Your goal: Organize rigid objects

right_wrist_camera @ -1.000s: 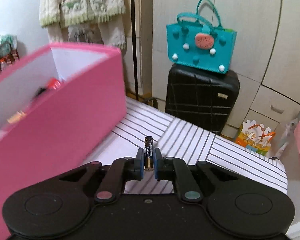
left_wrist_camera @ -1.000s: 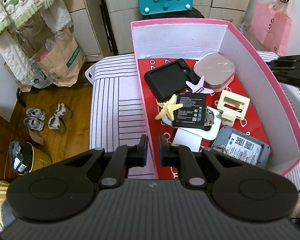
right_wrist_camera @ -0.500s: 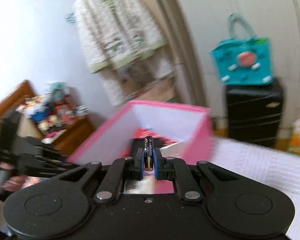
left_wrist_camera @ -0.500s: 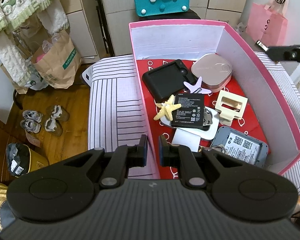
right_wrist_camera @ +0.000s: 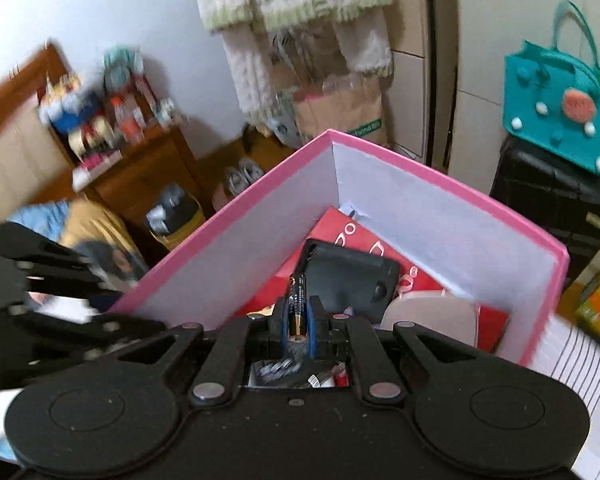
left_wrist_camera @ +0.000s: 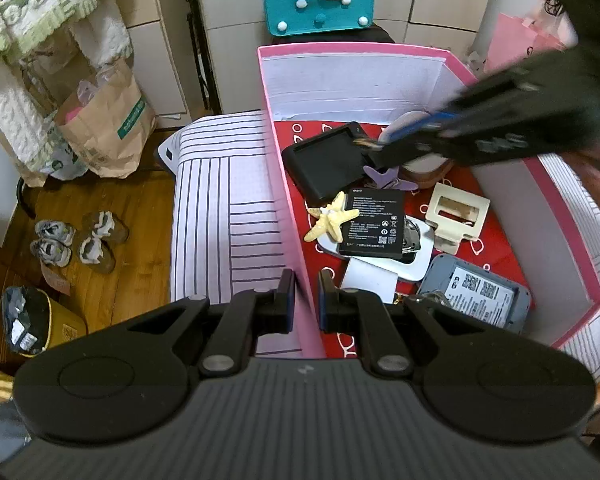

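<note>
The right gripper (right_wrist_camera: 297,320) pinches a battery (right_wrist_camera: 297,304) (upright) above the pink box (left_wrist_camera: 300,240); the left gripper (left_wrist_camera: 305,296) clamps the box's left wall.

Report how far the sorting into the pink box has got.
Done: the pink box already holds a starfish, a flat phone battery, a black case and other small devices. In hand: the right gripper is clamped on a small cylindrical battery, poised over the box. The left gripper is shut on the box's near wall. Left: release the battery inside.
</note>
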Tool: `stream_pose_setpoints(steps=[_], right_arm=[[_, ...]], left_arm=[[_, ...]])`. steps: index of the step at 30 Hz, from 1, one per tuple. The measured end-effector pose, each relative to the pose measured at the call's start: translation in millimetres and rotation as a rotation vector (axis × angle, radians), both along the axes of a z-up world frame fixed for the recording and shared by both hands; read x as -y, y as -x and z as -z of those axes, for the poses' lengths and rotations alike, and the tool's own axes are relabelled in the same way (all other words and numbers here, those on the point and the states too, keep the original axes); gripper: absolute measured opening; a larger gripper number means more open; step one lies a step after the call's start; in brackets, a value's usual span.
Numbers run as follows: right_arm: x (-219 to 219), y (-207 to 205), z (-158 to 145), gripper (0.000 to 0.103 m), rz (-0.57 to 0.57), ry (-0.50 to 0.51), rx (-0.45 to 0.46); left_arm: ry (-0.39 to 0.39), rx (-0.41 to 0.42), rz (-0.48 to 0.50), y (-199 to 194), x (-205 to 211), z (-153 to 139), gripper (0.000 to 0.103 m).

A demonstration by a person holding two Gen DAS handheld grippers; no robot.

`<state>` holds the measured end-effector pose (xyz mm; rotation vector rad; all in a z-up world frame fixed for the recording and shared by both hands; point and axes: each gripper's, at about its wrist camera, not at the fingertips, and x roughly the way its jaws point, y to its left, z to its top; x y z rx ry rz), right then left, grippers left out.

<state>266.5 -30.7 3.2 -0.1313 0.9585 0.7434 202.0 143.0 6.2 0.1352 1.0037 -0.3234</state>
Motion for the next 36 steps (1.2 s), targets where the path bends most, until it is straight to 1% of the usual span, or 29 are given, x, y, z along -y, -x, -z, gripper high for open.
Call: stream_pose_setpoints(steps=[2, 5, 9, 11, 13, 16, 18, 22, 27, 29, 30, 31, 32, 36], right_arm=[[-10, -8, 4, 0.012, -0.040, 0.032, -0.019], [-24, -15, 10, 0.012, -0.062, 0.102, 0.018], [-30, -28, 14, 0.013, -0.038, 0.146, 0.055], [-28, -32, 14, 0.018, 0.000, 0.177, 0.070], [-21, -32, 10, 0.020, 0.020, 0.139, 0.071], [-4, -27, 1, 0.021, 0.056, 0.054, 0.036], [4, -18, -4, 0.021, 0.061, 0.012, 0.028], [15, 3, -15, 0.023, 0.061, -0.034, 0.023], [25, 32, -29, 0.025, 0.070, -0.072, 0.061], [35, 46, -35, 0.027, 0.092, -0.100, 0.090], [43, 54, -40, 0.029, 0.109, -0.134, 0.118], [51, 62, -43, 0.034, 0.116, -0.163, 0.135], [58, 69, -45, 0.035, 0.126, -0.187, 0.144], [75, 92, -51, 0.036, 0.173, -0.212, 0.165]], left_arm=[[-0.006, -0.003, 0.008, -1, 0, 0, 0.010], [-0.015, -0.006, 0.019, -2, 2, 0, 0.010], [0.006, -0.019, 0.017, -4, -1, 0, 0.011], [0.014, -0.020, 0.017, -3, -3, 0, 0.011], [0.021, -0.018, 0.012, -2, -4, 0, 0.011], [0.028, -0.019, 0.009, -3, -5, 0, 0.011], [0.033, -0.020, 0.007, -3, -5, 0, 0.011], [0.036, -0.022, -0.003, -4, -5, 0, 0.011], [0.047, -0.031, -0.024, -2, -7, -4, 0.011], [0.038, 0.006, -0.031, 5, -8, -10, 0.011], [0.040, 0.021, -0.039, 9, -8, -13, 0.011], [0.044, 0.033, -0.043, 14, -9, -18, 0.011], [0.048, 0.040, -0.047, 17, -10, -21, 0.011], [0.055, 0.057, -0.056, 34, -10, -34, 0.011]])
